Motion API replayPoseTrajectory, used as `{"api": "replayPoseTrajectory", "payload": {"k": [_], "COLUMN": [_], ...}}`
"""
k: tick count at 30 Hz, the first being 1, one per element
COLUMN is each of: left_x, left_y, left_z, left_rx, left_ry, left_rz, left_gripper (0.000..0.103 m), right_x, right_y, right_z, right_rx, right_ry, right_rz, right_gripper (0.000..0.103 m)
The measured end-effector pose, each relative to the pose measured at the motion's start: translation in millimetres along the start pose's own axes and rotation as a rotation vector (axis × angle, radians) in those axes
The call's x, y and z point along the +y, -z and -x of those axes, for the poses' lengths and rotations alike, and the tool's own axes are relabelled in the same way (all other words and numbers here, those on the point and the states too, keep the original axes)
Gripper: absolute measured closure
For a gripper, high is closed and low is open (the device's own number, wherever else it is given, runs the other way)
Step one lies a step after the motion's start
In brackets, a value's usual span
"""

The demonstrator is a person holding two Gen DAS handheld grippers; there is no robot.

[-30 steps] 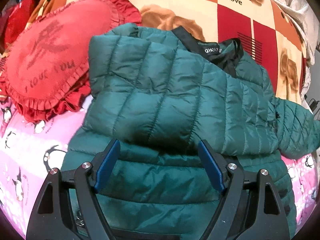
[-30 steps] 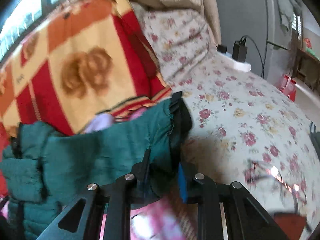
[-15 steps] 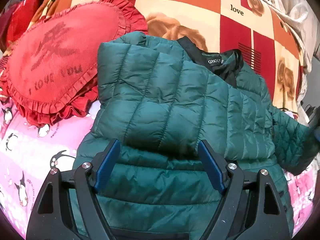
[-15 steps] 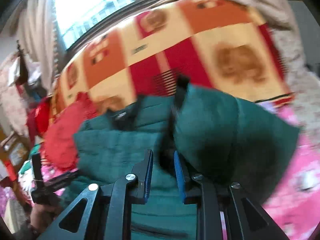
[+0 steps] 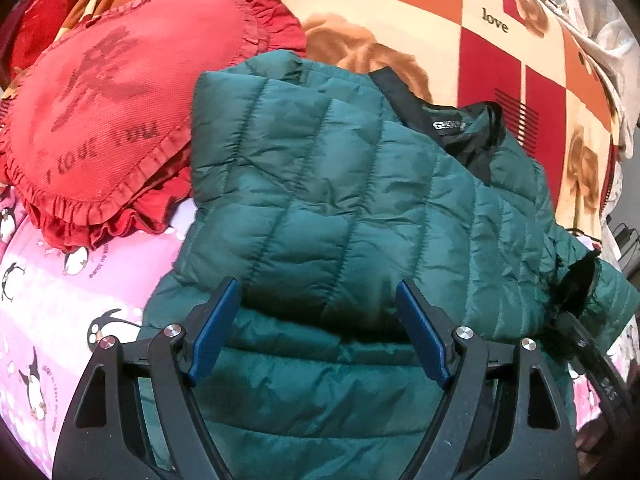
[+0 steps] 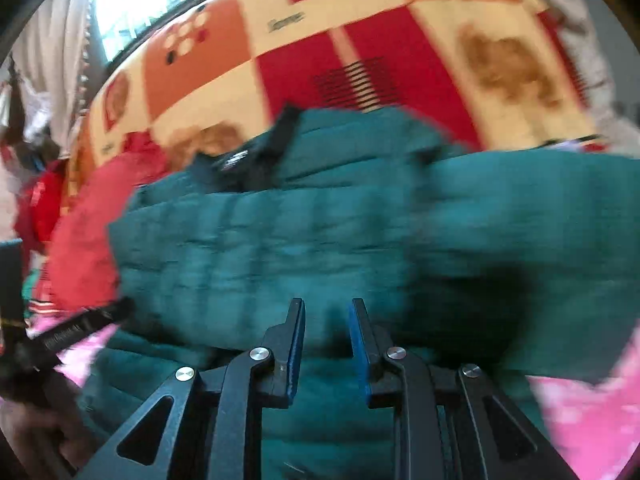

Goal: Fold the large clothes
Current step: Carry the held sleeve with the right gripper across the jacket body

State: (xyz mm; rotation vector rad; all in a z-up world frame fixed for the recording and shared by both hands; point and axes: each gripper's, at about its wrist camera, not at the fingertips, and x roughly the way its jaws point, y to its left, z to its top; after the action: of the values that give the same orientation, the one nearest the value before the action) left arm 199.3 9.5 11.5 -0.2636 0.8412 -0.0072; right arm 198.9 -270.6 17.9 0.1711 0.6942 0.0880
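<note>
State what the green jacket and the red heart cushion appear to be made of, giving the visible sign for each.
Green jacket: likely thin synthetic shell over padding, going by its slight sheen and puffy stitched channels.
Red heart cushion: seemingly matte woven fabric, with fine ribbed texture and a gathered frill.

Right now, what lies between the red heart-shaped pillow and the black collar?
The folded quilted green puffer jacket fills that stretch between pillow and collar, shown in the left wrist view.

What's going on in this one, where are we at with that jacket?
A person with two handheld grippers is folding a green puffer jacket on a bed, beside a red heart cushion. One sleeve lies folded across the jacket's body. The left gripper hovers wide open over the lower half, holding nothing. The right gripper sits at the other sleeve; its view is blurred, and its jaws stand slightly apart, apparently gripping nothing.
</note>
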Motion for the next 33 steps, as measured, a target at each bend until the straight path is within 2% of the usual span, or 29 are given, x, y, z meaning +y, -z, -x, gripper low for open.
{"api": "replayPoseTrajectory", "payload": {"k": [2,4,5,6,7,9,12,14,18,20,21,22,24,25,26,29,30,33], "left_x": [-4.4,-7.1,-8.0,-8.4,-8.6,-8.2,-6.4,-5.1,-4.3,-4.6,-5.1,-5.7,-7.0,-7.7,-8.6,-10.4,-11.2,-13.6], "left_y": [1.6,3.2,4.3,5.0,5.5,6.0,5.1,4.1,3.6,3.1,2.6,2.4,2.0,1.8,1.9,3.0,3.1,4.2], "left_z": [1.7,3.1,3.5,3.4,3.4,2.4,1.1,0.6,-1.5,-1.9,-2.1,-2.1,-1.6,-1.5,-0.9,0.9,1.1,0.6], "left_rx": [-0.004,-0.007,-0.006,-0.003,-0.001,0.005,0.011,0.01,0.013,0.013,0.012,0.01,0.005,0.003,0.002,0.001,0.001,0.006], "left_ry": [0.007,0.012,0.016,0.017,0.017,0.02,0.019,0.017,0.016,0.016,0.018,0.02,0.033,0.042,0.06,0.1,0.11,0.109], "left_rz": [-0.017,-0.027,-0.027,-0.027,-0.028,-0.024,-0.014,-0.01,-0.01,-0.012,-0.014,-0.016,-0.018,-0.019,-0.021,-0.02,-0.022,-0.031], "left_gripper": [0.022,0.022,0.022,0.022,0.022,0.022,0.022,0.022,0.022,0.022,0.022,0.022,0.022,0.022,0.022,0.022,0.022,0.022], "right_x": [-16.6,-28.3,-34.5,-38.5,-43.2,-55.1,-92.6,-108.3,-132.1,-146.6,-151.6,-153.2,-154.0,-152.4,-147.4,-126.5,-114.4,-86.5], "right_y": [7.1,13.7,17.9,17.5,18.3,15.6,0.3,-4.9,-16.3,-24.7,-28.3,-31.3,-40.6,-43.5,-47.2,-52.7,-52.0,-43.4], "right_z": [21.4,44.5,60.5,71.8,82.2,83.9,64.5,39.5,-10.1,-22.2,-24.4,-24.4,-24.5,-23.9,-19.2,-2.9,0.0,6.0], "right_rx": [-0.025,-0.077,-0.136,-0.169,-0.227,-0.242,-0.138,-0.061,0.046,0.085,0.1,0.1,0.12,0.117,0.1,0.05,0.044,0.048], "right_ry": [0.069,0.122,0.175,0.203,0.258,0.295,0.25,0.231,0.327,0.301,0.272,0.249,0.185,0.166,0.122,0.035,0.033,0.124], "right_rz": [0.015,0.036,0.054,0.065,0.095,0.137,0.076,0.091,0.169,0.122,0.097,0.083,0.037,0.024,0.017,0.023,0.044,0.097], "right_gripper": [0.071,0.028,0.018,0.002,0.0,0.0,0.0,0.0,0.0,0.0,0.014,0.048,0.083,0.095,0.099,0.101,0.101,0.1]}}
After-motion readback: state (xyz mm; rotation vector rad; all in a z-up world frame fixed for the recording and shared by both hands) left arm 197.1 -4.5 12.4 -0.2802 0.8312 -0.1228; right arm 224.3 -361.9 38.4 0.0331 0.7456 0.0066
